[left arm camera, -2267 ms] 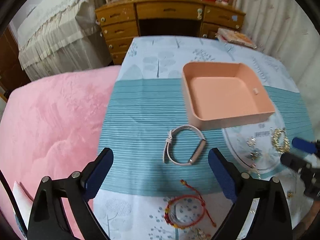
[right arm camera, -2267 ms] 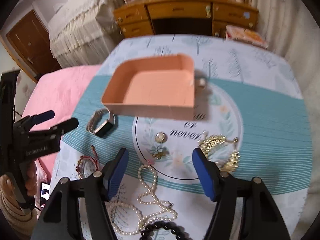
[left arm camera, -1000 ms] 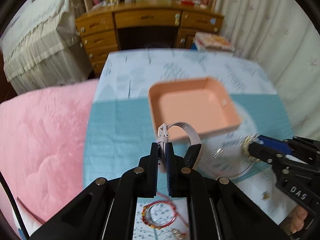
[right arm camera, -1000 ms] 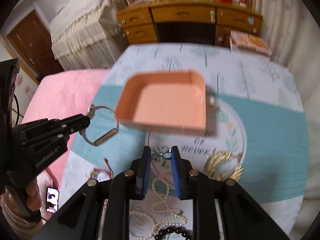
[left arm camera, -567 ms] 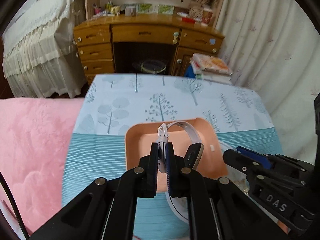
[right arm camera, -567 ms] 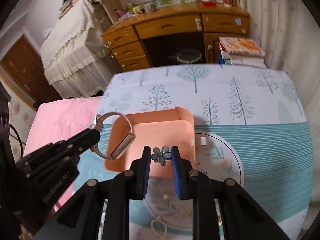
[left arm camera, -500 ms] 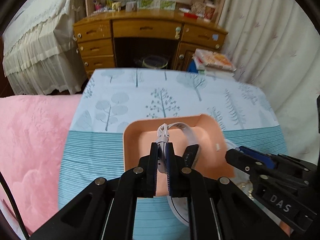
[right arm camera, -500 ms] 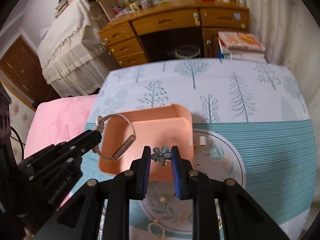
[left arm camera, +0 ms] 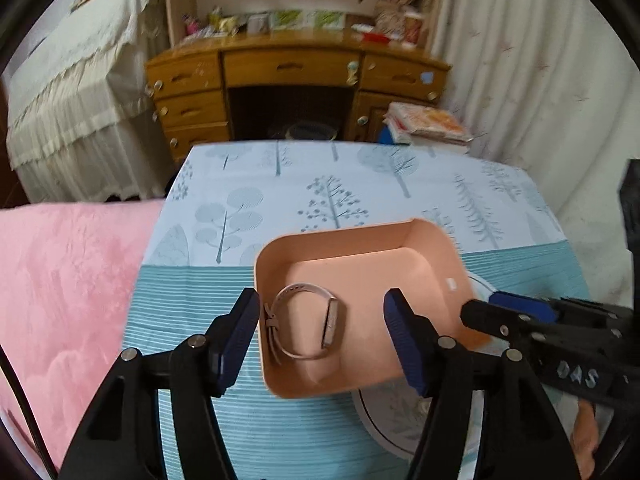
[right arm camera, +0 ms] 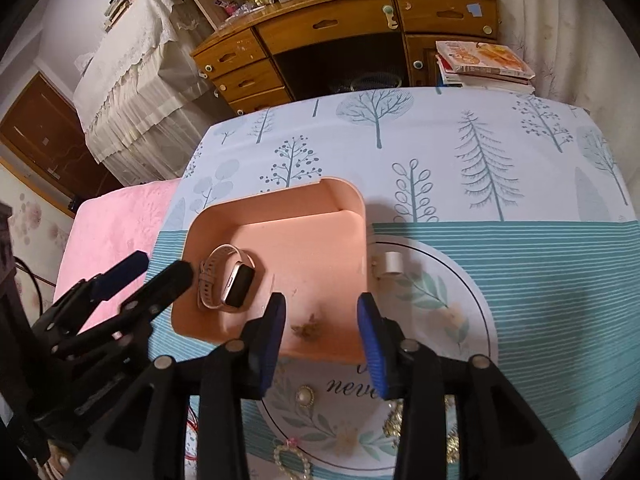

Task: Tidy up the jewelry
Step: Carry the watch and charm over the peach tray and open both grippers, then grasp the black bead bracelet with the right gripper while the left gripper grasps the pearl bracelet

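With both grippers poised over the desk point(right arm camera: 500, 152), which is covered in a tree-print and teal-striped cloth, the step in hand reads as the drop-off into the shallow peach-pink plastic tray point(right arm camera: 344, 200).

The left gripper point(left arm camera: 320, 330) has its jaws opening, nothing between the pads; the pale-strapped wristwatch with a rectangular face point(left arm camera: 306, 326) lies loose on the tray floor, left side. The right gripper point(right arm camera: 322, 320) has its jaws opening too, and a small blurred flower-shaped trinket point(right arm camera: 306, 329) sits on the tray floor at the near edge, below the gap and free of the pads.

Judgement: two pieces in, release about complete. Pearl strand point(right arm camera: 290, 460), round pearl stud point(right arm camera: 304, 396) and gold filigree piece point(right arm camera: 394, 420) lie on the near desk, outside the tray.

Next move calls for lifting both grippers clear of the tray wall, then reaching to the near items with the jaws apart.
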`<move>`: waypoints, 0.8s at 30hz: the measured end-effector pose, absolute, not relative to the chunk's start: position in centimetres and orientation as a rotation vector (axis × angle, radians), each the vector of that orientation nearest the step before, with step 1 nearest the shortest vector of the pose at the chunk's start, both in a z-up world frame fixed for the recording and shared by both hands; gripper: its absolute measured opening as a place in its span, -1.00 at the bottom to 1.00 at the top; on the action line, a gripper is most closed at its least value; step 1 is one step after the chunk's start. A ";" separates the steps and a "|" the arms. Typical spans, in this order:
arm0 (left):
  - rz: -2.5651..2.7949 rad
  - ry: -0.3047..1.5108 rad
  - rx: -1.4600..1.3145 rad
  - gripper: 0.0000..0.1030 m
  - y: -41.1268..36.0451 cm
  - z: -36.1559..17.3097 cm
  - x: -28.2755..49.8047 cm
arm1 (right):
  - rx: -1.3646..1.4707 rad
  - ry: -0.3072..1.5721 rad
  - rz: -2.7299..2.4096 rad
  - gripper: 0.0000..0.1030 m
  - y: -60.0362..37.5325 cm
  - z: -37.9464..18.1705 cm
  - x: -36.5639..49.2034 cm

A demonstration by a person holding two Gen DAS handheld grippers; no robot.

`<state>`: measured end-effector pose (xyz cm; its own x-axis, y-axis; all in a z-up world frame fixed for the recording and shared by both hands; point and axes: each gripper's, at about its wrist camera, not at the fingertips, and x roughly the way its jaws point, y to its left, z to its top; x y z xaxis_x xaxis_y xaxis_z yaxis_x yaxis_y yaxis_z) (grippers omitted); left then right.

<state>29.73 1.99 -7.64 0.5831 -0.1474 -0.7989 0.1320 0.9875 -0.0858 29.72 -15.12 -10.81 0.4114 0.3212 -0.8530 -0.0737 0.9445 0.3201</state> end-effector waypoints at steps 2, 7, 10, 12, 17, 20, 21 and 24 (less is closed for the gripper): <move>-0.194 0.915 -0.025 0.24 2.3 -6.7 28.6 | 0.262 1.090 0.257 -0.27 -15.5 -10.2 28.8; -0.248 0.954 -0.059 0.45 3.9 -5.0 26.6 | 0.220 0.982 0.216 -0.27 -16.2 -7.8 26.1; -0.223 0.993 -0.052 0.45 4.8 -4.4 25.6 | 0.172 0.968 0.226 -0.27 -16.2 -6.4 24.5; -0.215 1.003 -0.069 0.45 5.4 -4.0 24.8 | 0.159 0.979 0.254 -0.27 -16.1 -5.5 23.4; -0.183 0.951 -0.079 0.45 7.2 -2.3 21.7 | 0.148 0.957 0.297 0.24 -16.4 -3.9 19.8; -0.176 0.928 -0.083 0.45 8.0 -1.7 19.7 | 0.150 0.959 0.315 0.30 -16.7 -3.6 17.7; -0.173 0.928 -0.084 0.45 8.1 -1.7 19.3 | 0.146 0.971 0.317 0.30 -16.7 -3.8 17.1; -0.168 0.948 -0.090 0.45 8.7 -1.9 17.8 | 0.140 0.986 0.329 0.30 -16.9 -4.4 15.0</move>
<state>17.77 8.66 -1.93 0.5717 -0.1821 -0.8000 0.1036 0.9833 -0.1498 14.98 -16.87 -4.43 0.5078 0.3353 -0.7936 -0.2092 0.9416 0.2640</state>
